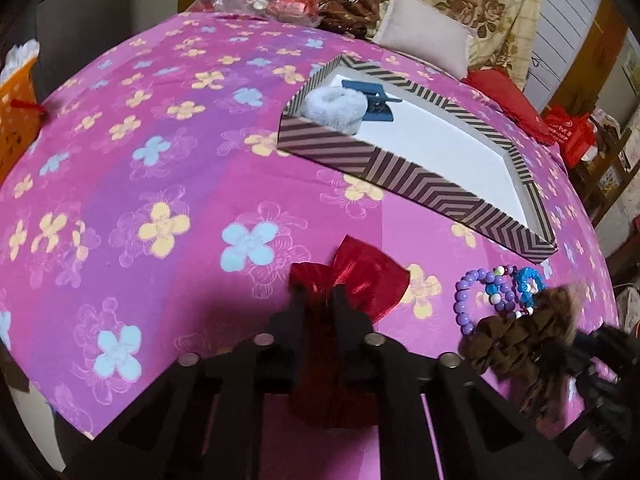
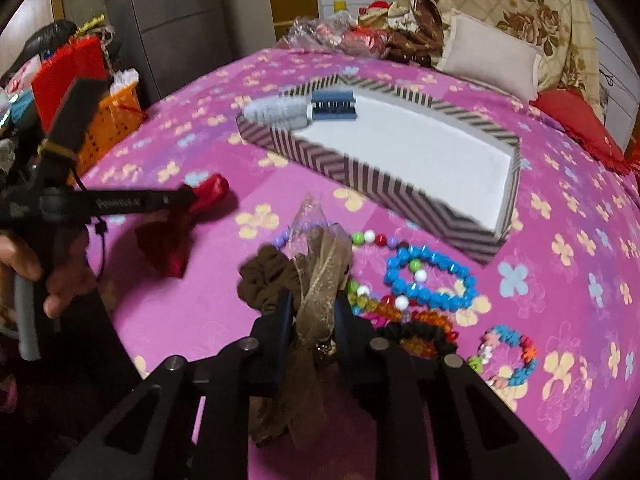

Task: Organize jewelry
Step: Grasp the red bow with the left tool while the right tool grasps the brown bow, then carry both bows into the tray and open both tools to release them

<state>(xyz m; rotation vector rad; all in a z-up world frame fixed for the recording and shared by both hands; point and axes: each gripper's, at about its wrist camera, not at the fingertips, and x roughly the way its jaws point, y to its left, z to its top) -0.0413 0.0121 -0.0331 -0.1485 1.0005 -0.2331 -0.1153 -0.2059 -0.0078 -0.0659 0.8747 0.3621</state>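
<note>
My left gripper [image 1: 318, 290] is shut on a red satin bow [image 1: 360, 276], just above the pink flowered bedspread; it also shows in the right wrist view [image 2: 188, 196] with the bow [image 2: 176, 236]. My right gripper [image 2: 312, 300] is shut on a brown mesh bow [image 2: 320, 280]; this bow [image 1: 556, 308] also shows in the left wrist view. A brown scrunchie [image 2: 264, 280] lies beside it. Several bead bracelets [image 2: 432, 284] lie to the right. A striped box [image 2: 312, 152] holds a pale fluffy scrunchie [image 2: 276, 114] and a blue hair claw [image 2: 334, 104].
A pillow [image 2: 488, 56] and floral bedding lie at the far end of the bed. An orange basket [image 2: 108, 120] stands off the bed's left side. Plastic bags [image 2: 332, 32] lie at the far edge. A black scrunchie [image 2: 416, 334] lies near my right gripper.
</note>
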